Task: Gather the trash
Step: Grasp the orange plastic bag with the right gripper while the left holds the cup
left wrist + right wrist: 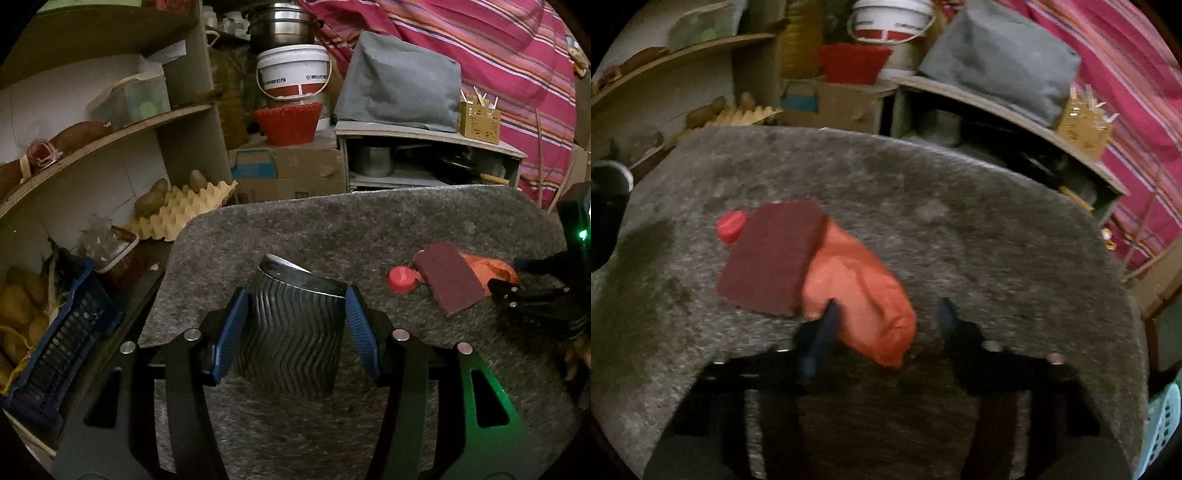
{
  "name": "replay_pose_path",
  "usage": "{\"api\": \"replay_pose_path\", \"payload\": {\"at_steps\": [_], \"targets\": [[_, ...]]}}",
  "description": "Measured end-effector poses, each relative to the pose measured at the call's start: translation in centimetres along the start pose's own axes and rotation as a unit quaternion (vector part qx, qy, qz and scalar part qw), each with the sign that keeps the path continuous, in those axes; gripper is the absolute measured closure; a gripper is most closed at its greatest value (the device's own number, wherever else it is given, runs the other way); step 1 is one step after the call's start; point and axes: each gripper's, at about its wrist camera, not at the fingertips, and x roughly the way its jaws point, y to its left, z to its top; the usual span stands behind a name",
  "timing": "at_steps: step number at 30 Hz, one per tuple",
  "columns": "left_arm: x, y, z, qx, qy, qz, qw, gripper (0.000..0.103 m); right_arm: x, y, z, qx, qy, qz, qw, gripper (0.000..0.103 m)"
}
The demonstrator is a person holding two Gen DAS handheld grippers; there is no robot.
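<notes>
The left gripper (291, 314) pinches a black ribbed paper cup (291, 332) above the grey felt-covered desk (332, 221); the right gripper (886, 314) – jaws apart – straddles a crumpled orange plastic bag (860, 291) lying there.

Trash on the grey felt mat

A black ribbed paper cup (291, 332) is held tilted above the mat (369, 229), its rim turned away. A red bottle cap (731, 224) lies flat, touching a corner of a maroon scouring pad (772, 254). The pad overlaps one end of a crumpled orange plastic bag (864, 295), which is stretched out towards the near edge.
</notes>
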Motion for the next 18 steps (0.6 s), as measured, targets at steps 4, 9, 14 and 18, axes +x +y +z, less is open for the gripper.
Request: {"api": "replay_pose_path", "payload": {"at_steps": [4,9,14,18], "targets": [[0.0,-0.1,0.0,-0.003,0.002,-0.003,1.0,0.05,-0.7,0.1,-0.3,-0.004,-0.007,0.017,1.0,0.084],[-0.2,-0.8,0.6,-0.008,0.001,-0.002,1.0,0.05,-3.2,-1.9,-0.7,0.015,-0.034,0.009,0.999,0.086],[-1.1,-2.8,1.5,-0.004,-0.016,-0.007,0.9998,0.05,-7.2,-6.9,-1.8,0.061,-0.069,-0.008,0.996,0.086],[-1.7,-5.2,1.9,0.007,-0.023,-0.017,0.9996,0.05,-9.1,-9.9,-2.9,0.073,-0.075,-0.024,0.994,0.086]]}}
